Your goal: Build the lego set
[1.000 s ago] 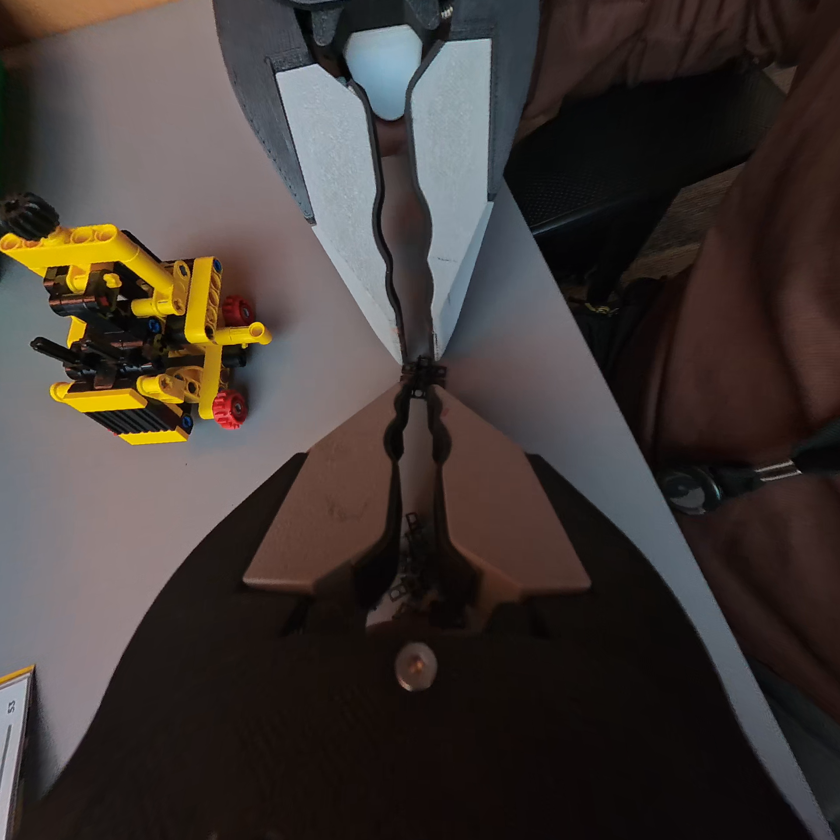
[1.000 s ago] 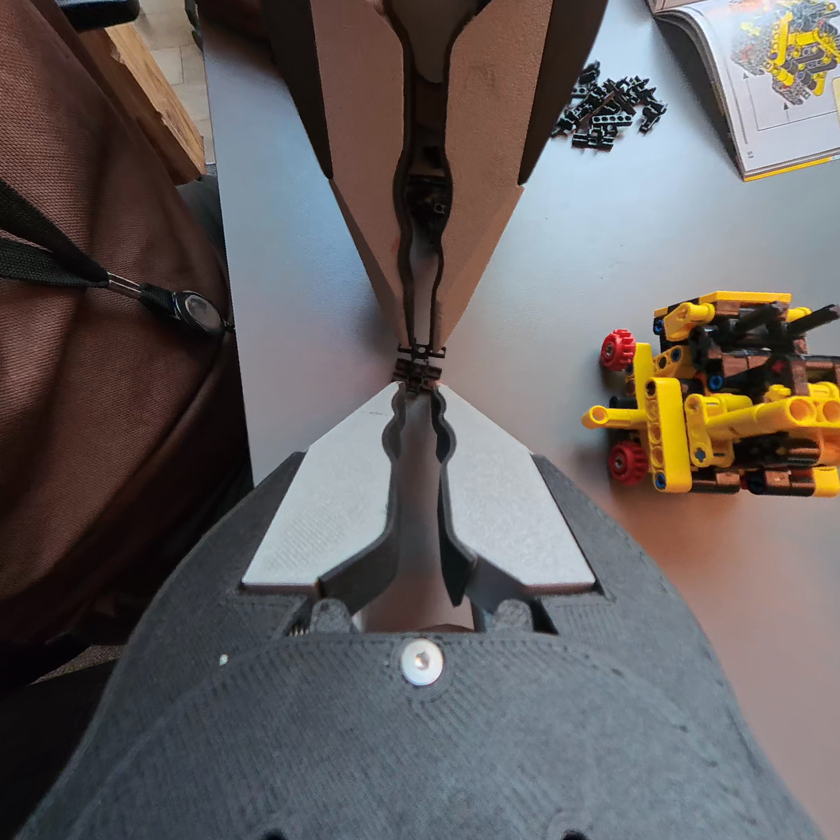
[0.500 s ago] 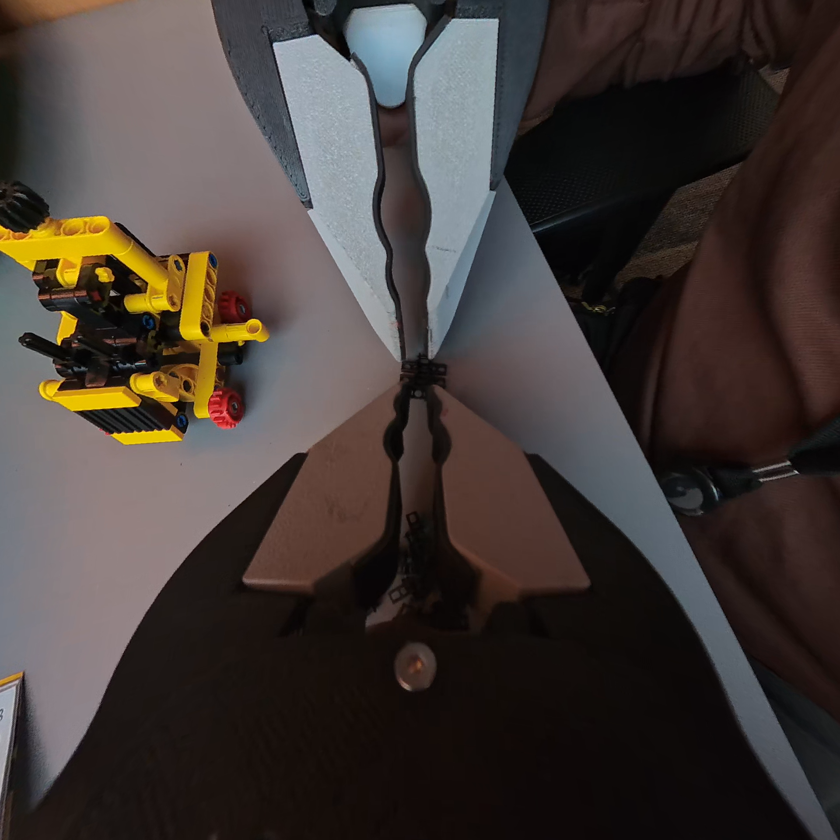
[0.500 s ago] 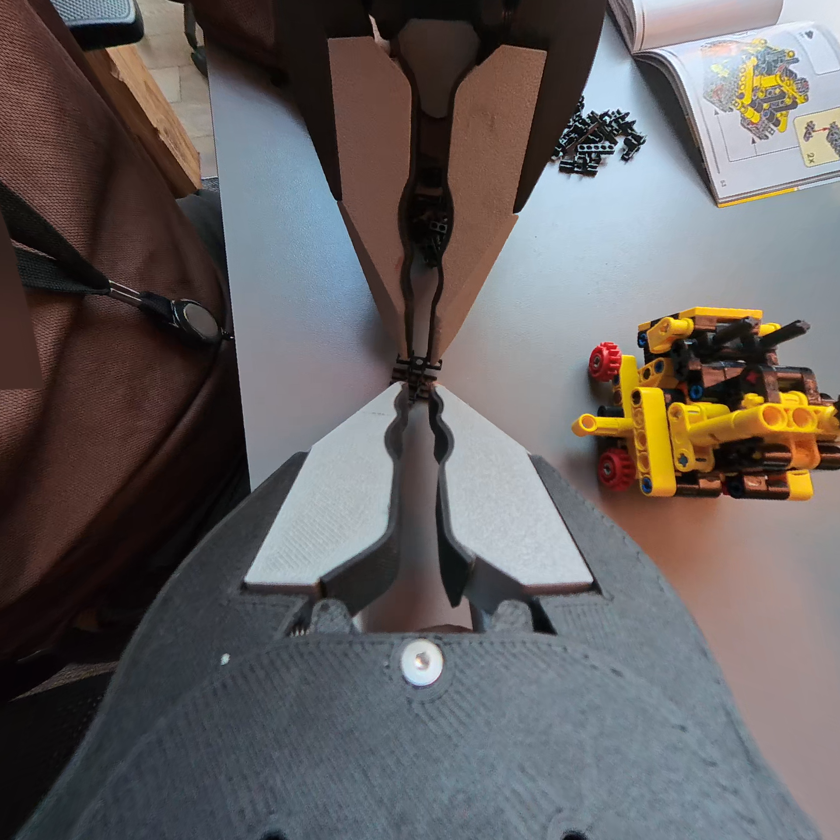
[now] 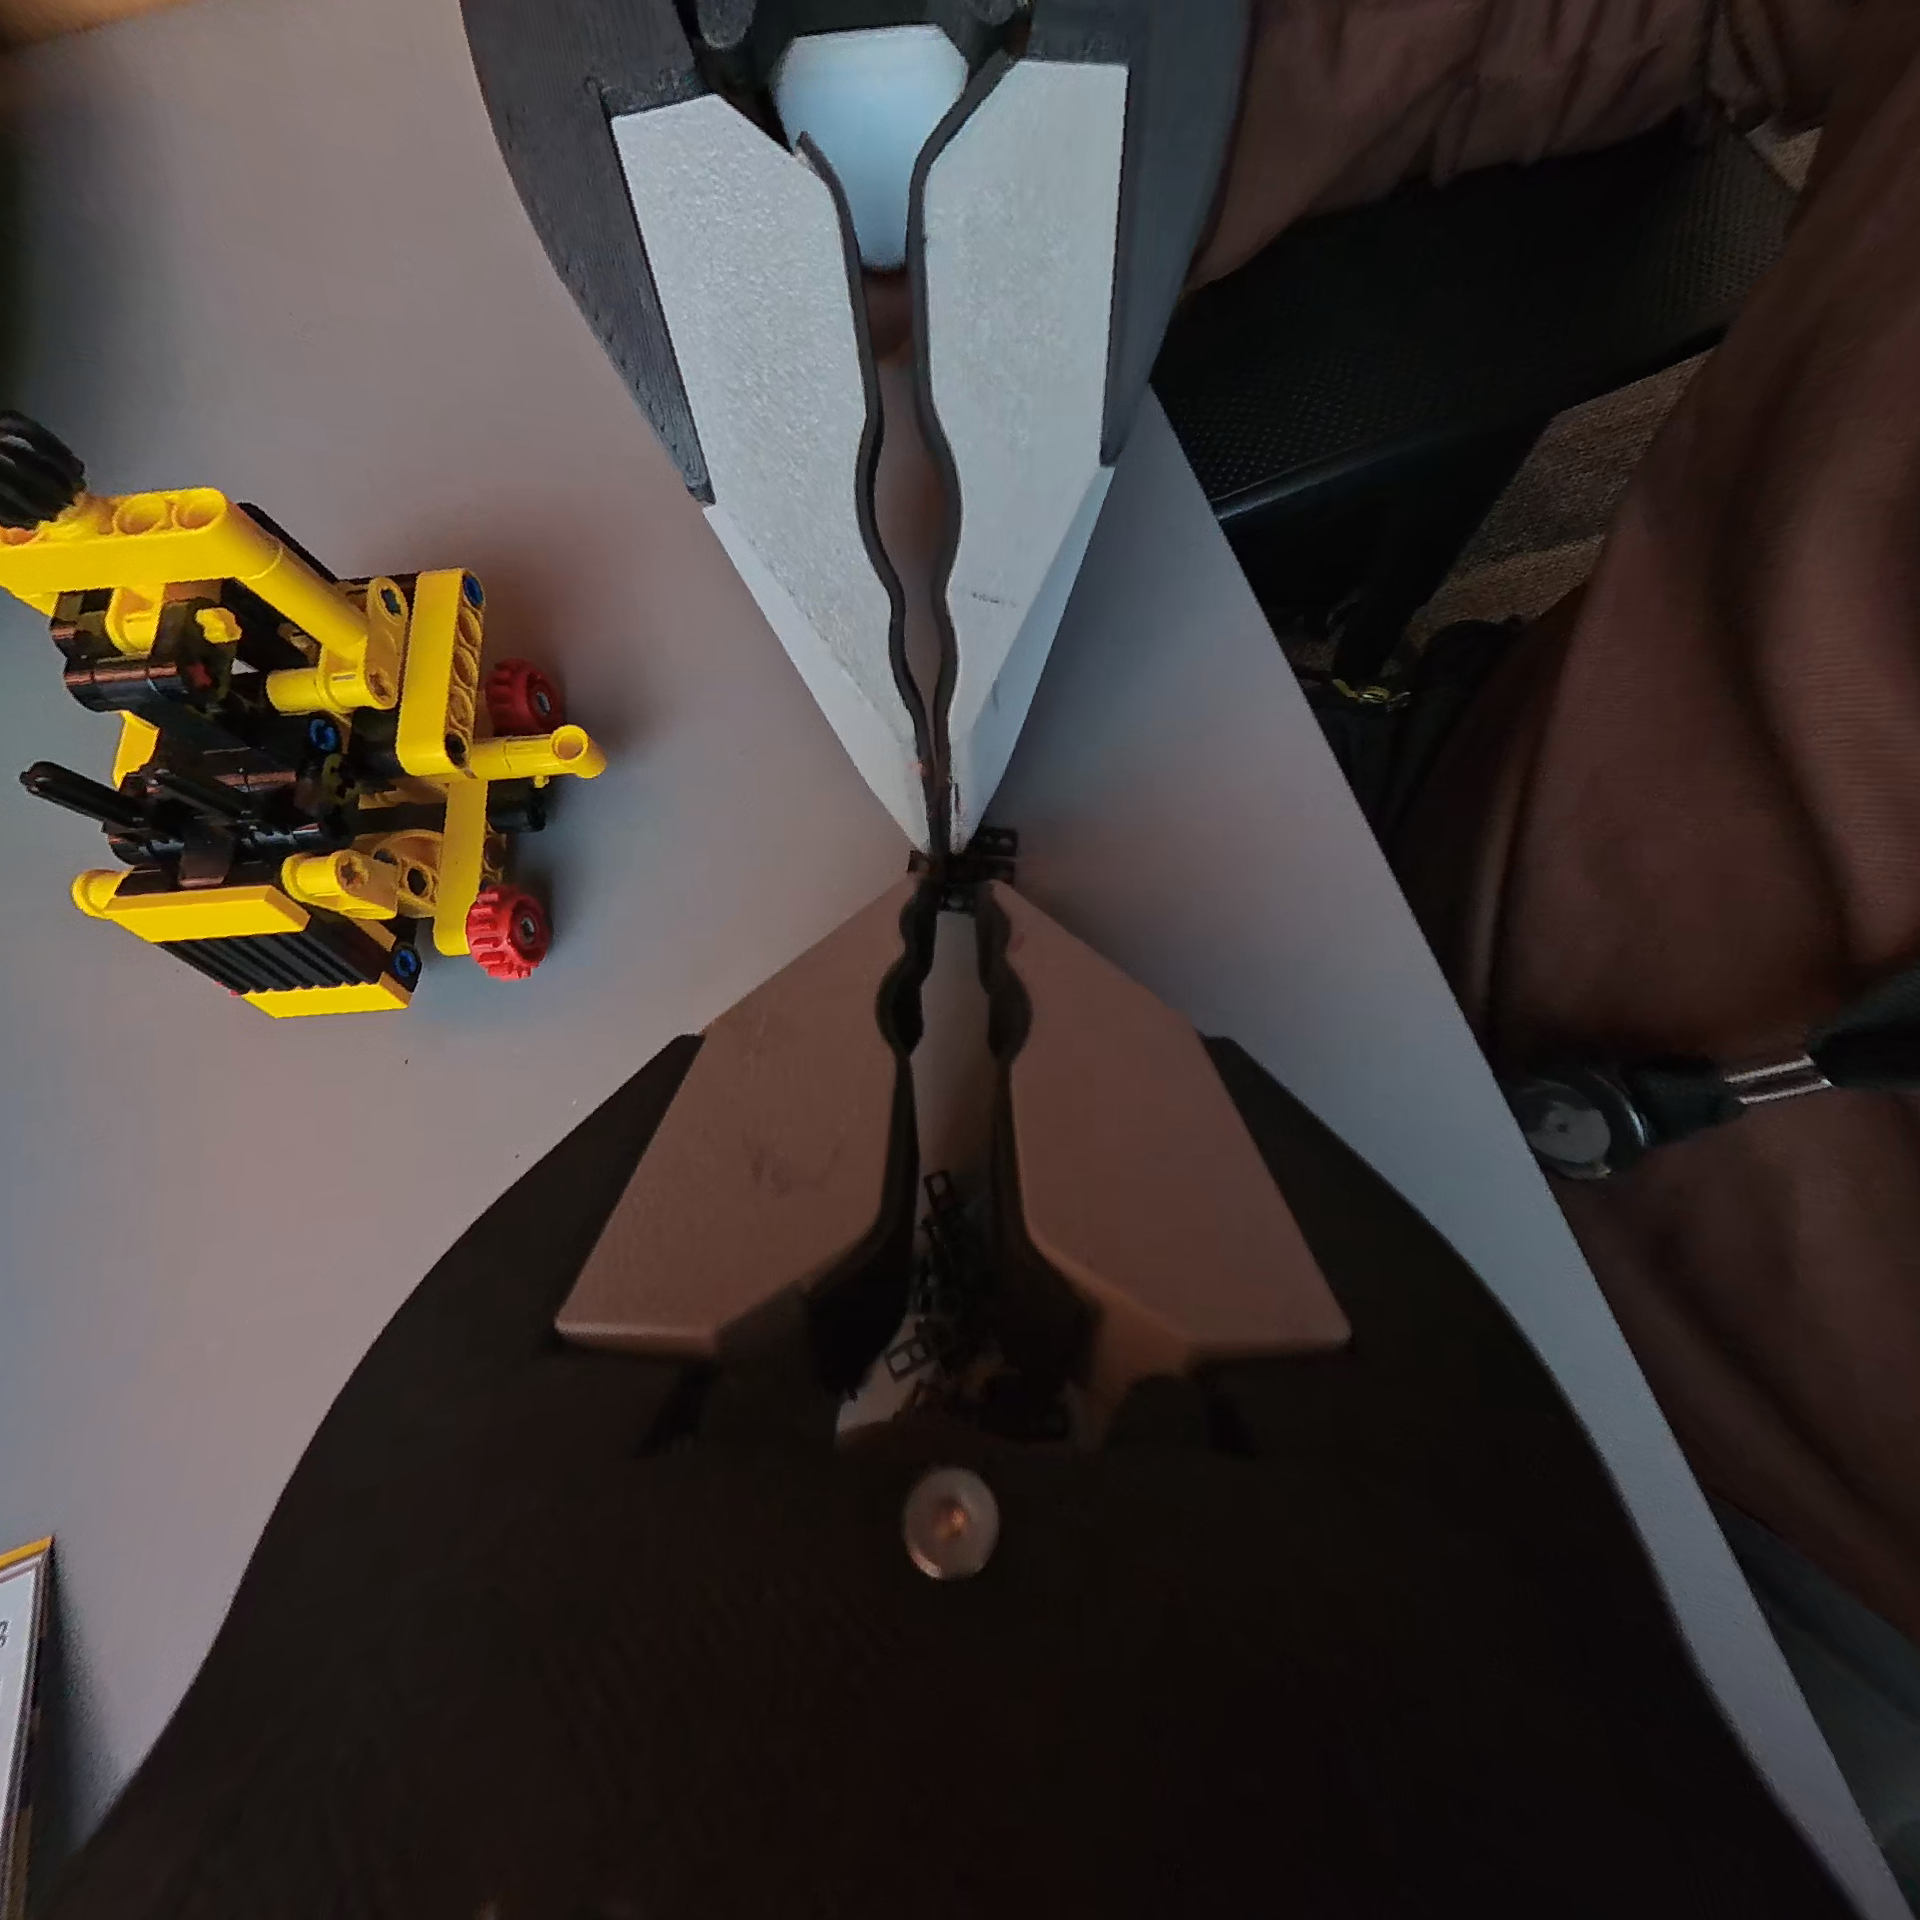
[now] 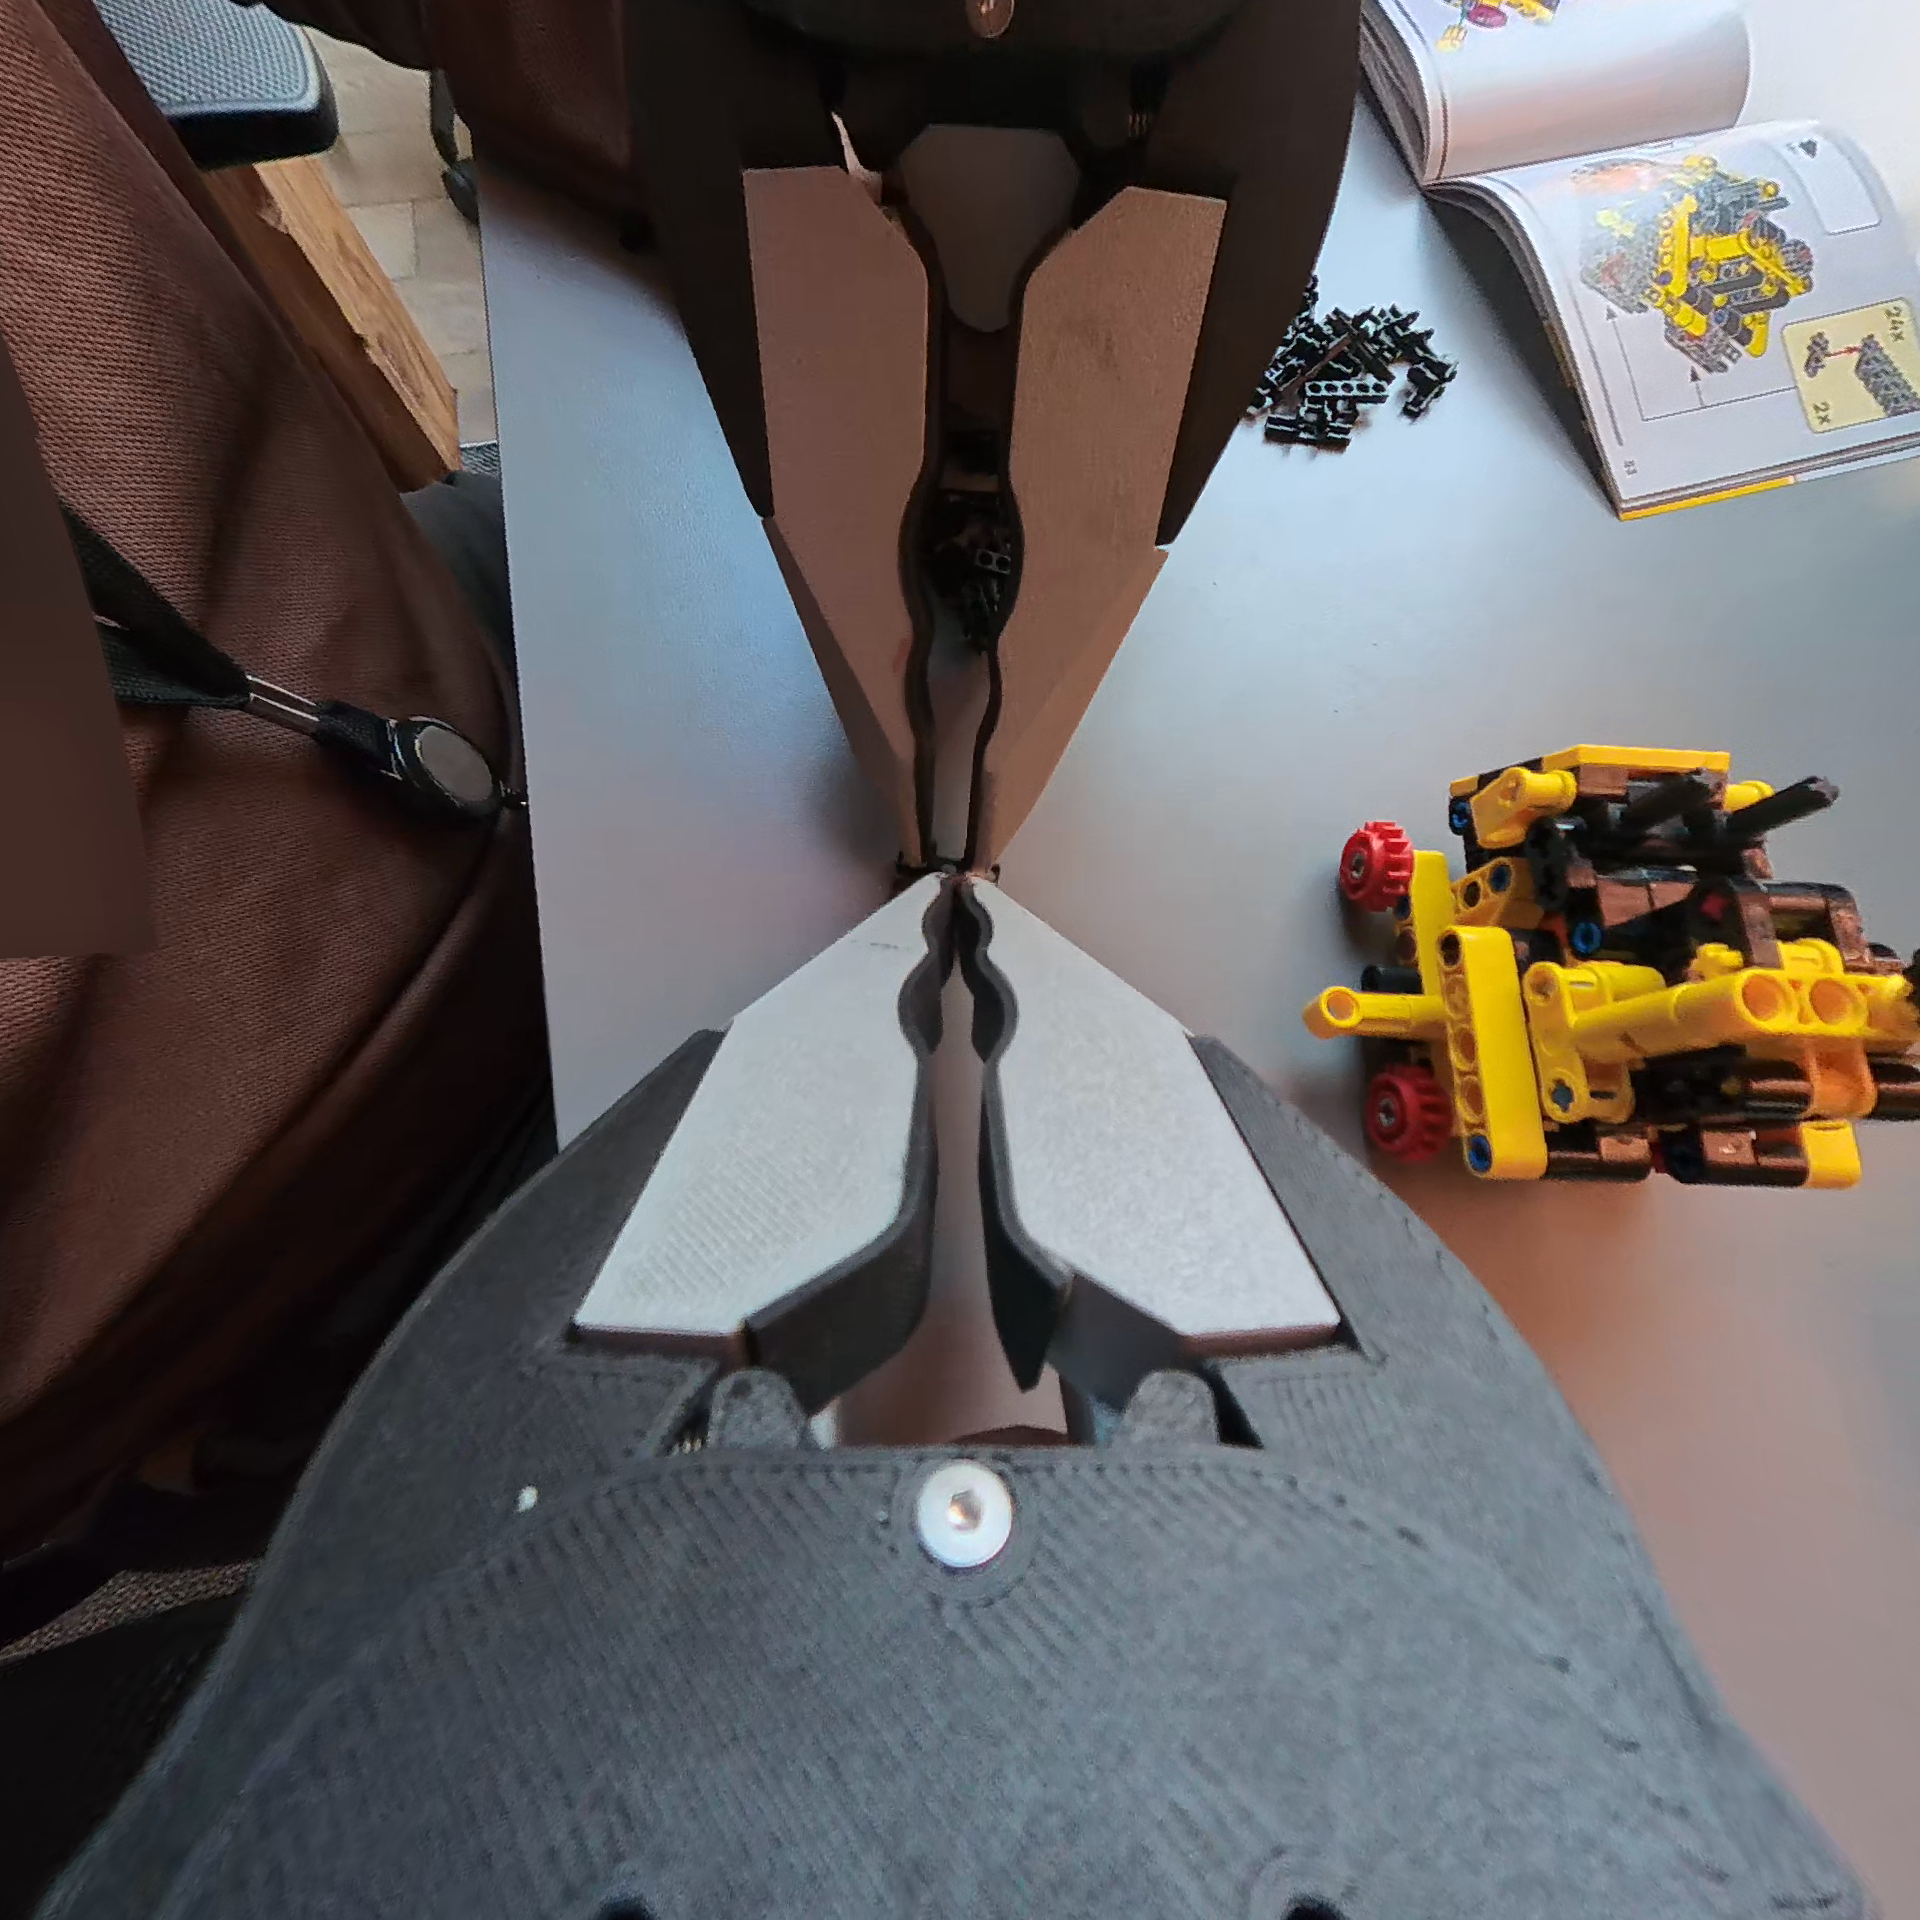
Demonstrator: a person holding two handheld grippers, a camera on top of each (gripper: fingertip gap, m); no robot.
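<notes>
My left gripper (image 5: 951,896), with brown fingers, and my right gripper (image 6: 953,883), with grey fingers, meet tip to tip above the grey table (image 5: 312,1247) near its edge. Both are shut on small black track links (image 5: 964,864) pressed together between the tips. In the right wrist view only a sliver of the links (image 6: 912,862) shows. A short chain of black links (image 6: 974,566) runs back between the left gripper's fingers. The yellow and black lego vehicle (image 5: 281,748) with red wheels lies on the table beside the grippers and also shows in the right wrist view (image 6: 1621,977).
A pile of loose black links (image 6: 1345,364) and an open instruction booklet (image 6: 1704,260) lie beyond the vehicle. The table edge runs close past the grippers. A person in brown clothing (image 6: 260,935) sits at that edge, with a black strap clip (image 6: 436,764).
The right gripper's jaws have narrowed at the tips and the two links sit closer together. The right wrist view has pulled back, so more of the booklet shows. The vehicle has not moved.
</notes>
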